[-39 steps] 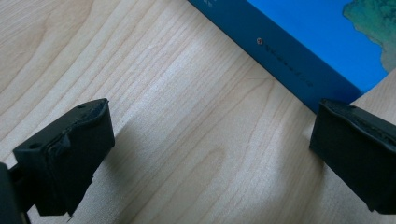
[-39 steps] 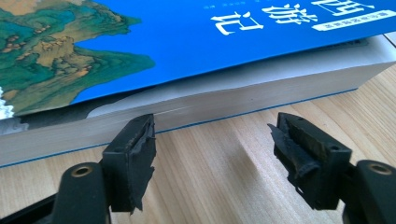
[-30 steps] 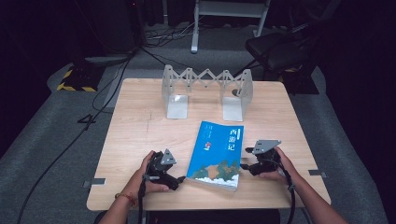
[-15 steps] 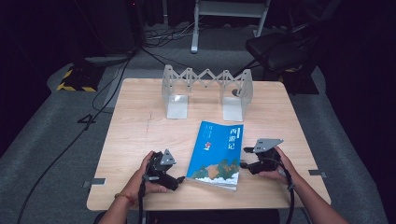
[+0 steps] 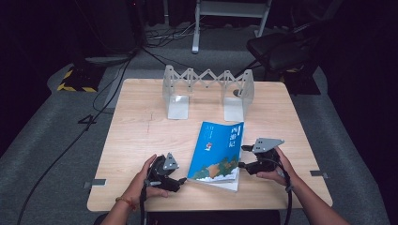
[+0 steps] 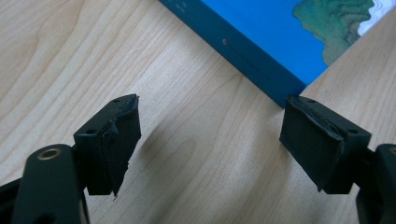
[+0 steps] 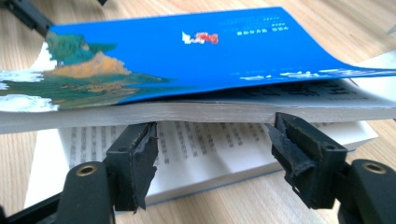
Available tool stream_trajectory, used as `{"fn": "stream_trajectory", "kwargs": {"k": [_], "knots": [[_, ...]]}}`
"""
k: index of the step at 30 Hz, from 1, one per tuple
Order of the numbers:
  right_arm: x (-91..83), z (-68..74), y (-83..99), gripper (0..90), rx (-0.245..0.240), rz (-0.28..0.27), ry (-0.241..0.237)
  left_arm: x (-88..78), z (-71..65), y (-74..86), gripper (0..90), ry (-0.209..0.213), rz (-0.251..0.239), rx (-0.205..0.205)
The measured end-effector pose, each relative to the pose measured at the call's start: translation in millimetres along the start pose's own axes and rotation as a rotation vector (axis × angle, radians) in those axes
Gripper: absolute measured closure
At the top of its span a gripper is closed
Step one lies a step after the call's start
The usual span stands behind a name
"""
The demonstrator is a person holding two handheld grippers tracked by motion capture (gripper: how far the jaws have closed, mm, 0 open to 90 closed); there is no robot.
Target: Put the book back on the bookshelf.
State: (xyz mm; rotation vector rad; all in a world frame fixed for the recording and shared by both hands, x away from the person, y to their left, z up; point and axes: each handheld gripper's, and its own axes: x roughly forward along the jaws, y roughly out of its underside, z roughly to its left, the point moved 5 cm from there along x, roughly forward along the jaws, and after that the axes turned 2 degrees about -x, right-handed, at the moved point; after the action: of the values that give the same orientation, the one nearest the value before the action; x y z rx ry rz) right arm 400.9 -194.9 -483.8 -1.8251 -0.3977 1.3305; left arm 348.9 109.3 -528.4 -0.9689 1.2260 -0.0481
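what things are made of

just ahead of the right gripper [image 7: 212,154], the book [image 7: 187,51] has a glossy blue cover over matt paper pages. the table [image 6: 187,140] beneath is smooth pale wood. jaw pads [image 6: 119,135] are rough, torn black rubber.

Book [image 5: 218,152] btwn grippers, rack [image 5: 206,91] behind, on table [image 5: 136,136]

A dim recording studio or lab: beyond the grippers' pale wooden table [image 5: 141,140], grey carpet [image 5: 56,140] carries black cables [image 5: 117,79], yellow-black hazard tape [image 5: 75,80] and a metal stand [image 5: 230,14].
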Motion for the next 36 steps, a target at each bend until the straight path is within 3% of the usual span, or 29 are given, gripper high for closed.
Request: {"fn": "stream_trajectory", "kwargs": {"k": [3, 7, 12, 13, 18, 19, 20, 24, 31, 36], "knots": [[-0.4, -0.3, -4.7, 31.7, 0.006, -0.008, 0.007, -8.7, -4.1, -4.4, 18.7, 0.046, -0.028, -0.004], [-0.7, -0.3, -10.1, 31.8, 0.005, -0.008, 0.016, -12.1, -8.8, -11.2, 18.4, 0.058, -0.046, -0.001], [0.1, -0.4, -16.8, 31.7, 0.004, -0.005, 0.019, -9.1, -32.2, -31.0, 19.7, 0.103, -0.056, 0.033], [0.4, -0.8, -18.9, 31.8, 0.005, -0.006, 0.021, -6.9, -41.5, -38.5, 20.2, 0.132, -0.067, 0.035], [2.1, -1.7, -28.1, 31.7, 0.003, -0.012, 0.021, 4.3, -61.5, -56.7, 20.6, 0.16, -0.086, 0.038], [2.1, -1.7, -28.1, 31.7, 0.003, -0.012, 0.021, 9.0, -65.5, -60.0, 20.6, 0.159, -0.082, 0.035], [2.9, -1.6, -31.0, 31.7, 0.005, -0.016, 0.019, 19.0, -71.5, -63.8, 20.8, 0.129, -0.058, 0.05], [5.0, -1.7, -33.2, 31.5, 0.001, -0.015, 0.017, 27.3, -75.8, -70.8, 20.8, 0.08, -0.076, 0.064], [10.0, -2.1, -35.5, 29.4, 0.011, -0.026, 0.007, 35.4, -79.9, -86.5, 43.6, -0.015, -0.137, 0.078], [9.8, -3.2, -35.5, 28.8, 0.019, -0.033, 0.016, 28.2, -73.8, -86.5, 60.4, 0.013, -0.188, 0.077]]}}
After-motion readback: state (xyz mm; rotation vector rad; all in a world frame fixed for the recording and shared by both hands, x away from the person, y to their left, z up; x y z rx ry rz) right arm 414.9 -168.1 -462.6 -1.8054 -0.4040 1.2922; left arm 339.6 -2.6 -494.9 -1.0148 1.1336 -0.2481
